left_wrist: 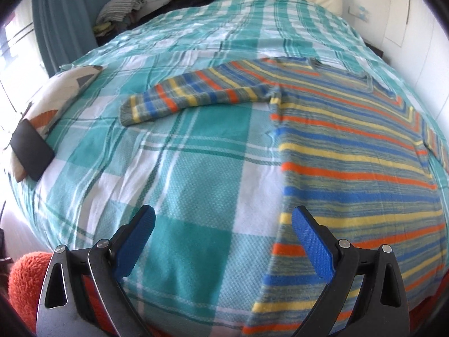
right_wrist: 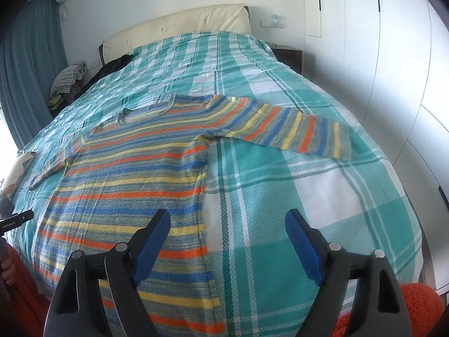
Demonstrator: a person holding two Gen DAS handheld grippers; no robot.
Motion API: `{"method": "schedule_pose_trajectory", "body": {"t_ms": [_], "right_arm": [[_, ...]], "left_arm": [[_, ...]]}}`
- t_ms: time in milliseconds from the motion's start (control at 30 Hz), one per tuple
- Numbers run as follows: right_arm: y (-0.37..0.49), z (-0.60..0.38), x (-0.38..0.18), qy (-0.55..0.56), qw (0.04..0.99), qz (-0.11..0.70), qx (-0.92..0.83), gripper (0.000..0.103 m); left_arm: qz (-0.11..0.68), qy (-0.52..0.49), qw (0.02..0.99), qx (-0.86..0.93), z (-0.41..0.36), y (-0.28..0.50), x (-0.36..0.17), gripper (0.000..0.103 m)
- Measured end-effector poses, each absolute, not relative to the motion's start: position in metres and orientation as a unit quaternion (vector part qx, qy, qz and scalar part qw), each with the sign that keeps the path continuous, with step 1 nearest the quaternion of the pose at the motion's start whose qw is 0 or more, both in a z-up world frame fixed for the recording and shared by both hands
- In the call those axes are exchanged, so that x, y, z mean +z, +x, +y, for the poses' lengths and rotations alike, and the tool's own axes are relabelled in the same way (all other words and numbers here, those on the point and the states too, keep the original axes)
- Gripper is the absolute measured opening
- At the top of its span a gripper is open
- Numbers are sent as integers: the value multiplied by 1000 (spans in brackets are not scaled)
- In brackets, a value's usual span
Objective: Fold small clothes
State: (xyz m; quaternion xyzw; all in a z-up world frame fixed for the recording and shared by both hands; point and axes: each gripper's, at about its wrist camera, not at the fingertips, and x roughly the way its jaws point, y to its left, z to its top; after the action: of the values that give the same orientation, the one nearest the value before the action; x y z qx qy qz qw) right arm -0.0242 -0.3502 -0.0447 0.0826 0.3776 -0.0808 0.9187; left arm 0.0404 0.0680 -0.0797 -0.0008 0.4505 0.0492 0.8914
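A striped knit sweater [left_wrist: 350,151] lies spread flat, front up, on a bed covered with a teal-and-white plaid blanket [left_wrist: 196,168]. In the left wrist view it fills the right half of the frame, one sleeve stretched toward the centre left; its other sleeve is cut off at the right edge. In the right wrist view the sweater [right_wrist: 134,185] takes the left and centre, with a sleeve reaching to the right of the frame and the far sleeve lying thin and foreshortened at the left.

The left claw [left_wrist: 223,241] stands wide open over the blanket at the bottom of its frame, holding nothing; its right finger overlaps the sweater's edge in the picture. The right claw [right_wrist: 227,245] is likewise wide open and empty, straddling the sweater's side seam.

At the left edge of the left view a patterned pillow [left_wrist: 53,98] carries a dark flat object [left_wrist: 32,148], possibly a phone. A heap of clothes [left_wrist: 120,11] beside the bed at the upper left is too small to make out. A padded cream headboard [right_wrist: 179,24] closes the far end.
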Motion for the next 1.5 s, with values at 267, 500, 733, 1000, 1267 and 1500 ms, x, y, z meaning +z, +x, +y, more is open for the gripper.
{"method": "schedule_pose_trajectory", "body": {"t_ms": [267, 500, 733, 1000, 1267, 1500], "right_arm": [[-1, -360, -49, 79, 910, 396, -93, 83], [29, -364, -86, 53, 888, 442, -115, 83], [31, -356, -120, 16, 866, 483, -130, 97], [30, -361, -124, 27, 866, 482, -134, 102], [31, -360, -124, 27, 866, 481, -135, 102], [31, -360, -125, 25, 865, 481, -137, 103]], "left_arm": [[454, 28, 890, 26, 57, 62, -82, 98], [485, 47, 873, 24, 61, 101, -119, 103], [477, -5, 878, 37, 74, 94, -132, 103], [478, -7, 878, 29, 76, 93, -134, 103], [481, -3, 876, 33, 74, 92, -133, 103], [485, 24, 874, 33, 68, 91, -133, 103]]}}
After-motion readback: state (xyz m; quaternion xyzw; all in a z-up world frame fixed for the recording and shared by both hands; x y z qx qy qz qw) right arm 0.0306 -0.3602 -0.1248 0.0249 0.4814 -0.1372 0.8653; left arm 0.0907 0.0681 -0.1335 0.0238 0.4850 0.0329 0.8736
